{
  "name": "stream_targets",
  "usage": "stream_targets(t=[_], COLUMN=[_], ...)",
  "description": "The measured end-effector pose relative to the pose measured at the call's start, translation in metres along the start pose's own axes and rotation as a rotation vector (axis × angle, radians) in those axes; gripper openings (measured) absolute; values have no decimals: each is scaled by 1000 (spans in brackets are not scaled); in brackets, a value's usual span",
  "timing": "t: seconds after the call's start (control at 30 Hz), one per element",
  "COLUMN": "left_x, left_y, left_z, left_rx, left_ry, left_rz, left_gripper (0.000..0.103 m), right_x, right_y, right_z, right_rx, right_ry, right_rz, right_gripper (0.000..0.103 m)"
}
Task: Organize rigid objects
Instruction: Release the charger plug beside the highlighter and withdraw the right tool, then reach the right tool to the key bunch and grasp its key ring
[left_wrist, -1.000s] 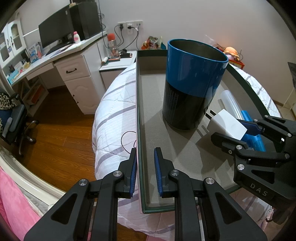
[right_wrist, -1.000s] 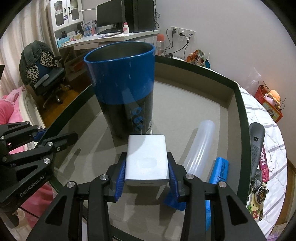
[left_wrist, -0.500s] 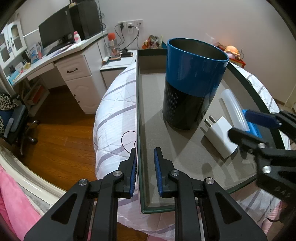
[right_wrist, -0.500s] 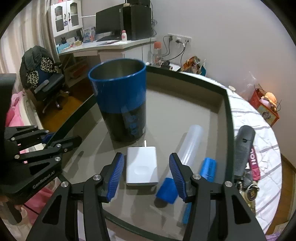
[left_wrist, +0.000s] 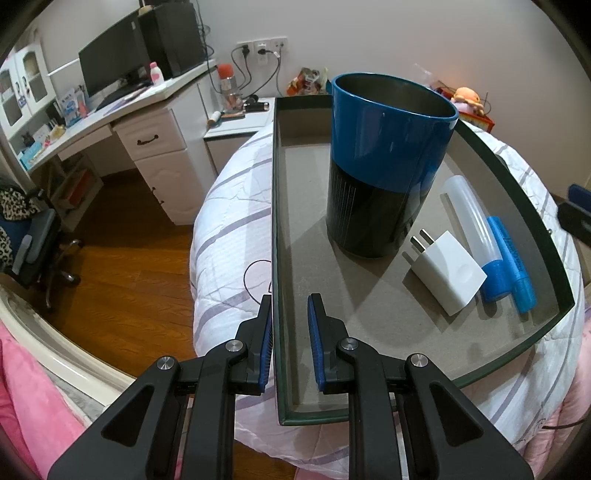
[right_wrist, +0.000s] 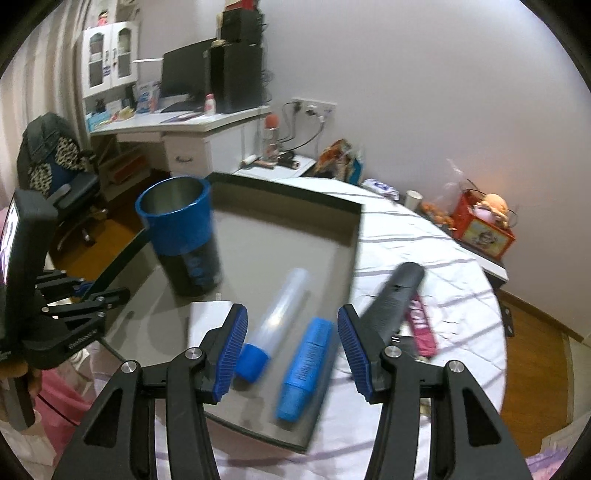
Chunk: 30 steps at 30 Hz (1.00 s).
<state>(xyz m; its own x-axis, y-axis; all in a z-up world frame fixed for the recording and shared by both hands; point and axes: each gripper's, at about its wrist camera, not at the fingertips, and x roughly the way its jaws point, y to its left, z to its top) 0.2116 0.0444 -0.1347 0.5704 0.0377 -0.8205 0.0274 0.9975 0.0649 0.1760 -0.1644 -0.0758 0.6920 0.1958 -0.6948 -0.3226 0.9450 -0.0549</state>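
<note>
A dark green tray (left_wrist: 275, 221) lies on the bed. In it stand a tall blue-and-black cup (left_wrist: 388, 166) (right_wrist: 181, 236), a white plug charger (left_wrist: 447, 273) (right_wrist: 207, 317), a clear tube with a blue cap (left_wrist: 469, 221) (right_wrist: 280, 306) and a blue marker (left_wrist: 511, 266) (right_wrist: 306, 365). My left gripper (left_wrist: 290, 325) is shut on the tray's left rim, near the front corner. My right gripper (right_wrist: 291, 312) hangs open above the tube and marker. Nothing is between its pads, and the charger lies free below its left finger.
A black remote (right_wrist: 395, 299) and a pink item (right_wrist: 419, 325) lie on the striped bedding right of the tray. A red box with a toy (right_wrist: 480, 225) stands further back. A white desk (left_wrist: 155, 110) and an office chair (left_wrist: 33, 240) stand left of the bed.
The right gripper let go of the white charger, which now lies on the tray floor. It then rose and drew back to the right, over the tube and marker. The left gripper stayed put.
</note>
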Motion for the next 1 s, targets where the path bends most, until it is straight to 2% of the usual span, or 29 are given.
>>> stream_targets(t=[0.3, 0.53, 0.8, 1.0], left_x=[-1, -1, -1, -1], left_y=[-2, -2, -2, -2], left_z=[0, 0, 0, 1], left_rx=[-1, -2, -1, -1], left_ry=[4, 4, 5, 5], left_rz=[12, 15, 16, 16], left_gripper=[16, 16, 16, 16], right_x=[-12, -3, 18, 37], right_y=[-53, -100, -106, -118], right_z=[-22, -56, -87, -85], right_rx=[106, 200, 221, 239], right_ry=[-10, 59, 128, 129], right_rz=[-54, -111, -64, -68], right_gripper=[53, 53, 53, 53])
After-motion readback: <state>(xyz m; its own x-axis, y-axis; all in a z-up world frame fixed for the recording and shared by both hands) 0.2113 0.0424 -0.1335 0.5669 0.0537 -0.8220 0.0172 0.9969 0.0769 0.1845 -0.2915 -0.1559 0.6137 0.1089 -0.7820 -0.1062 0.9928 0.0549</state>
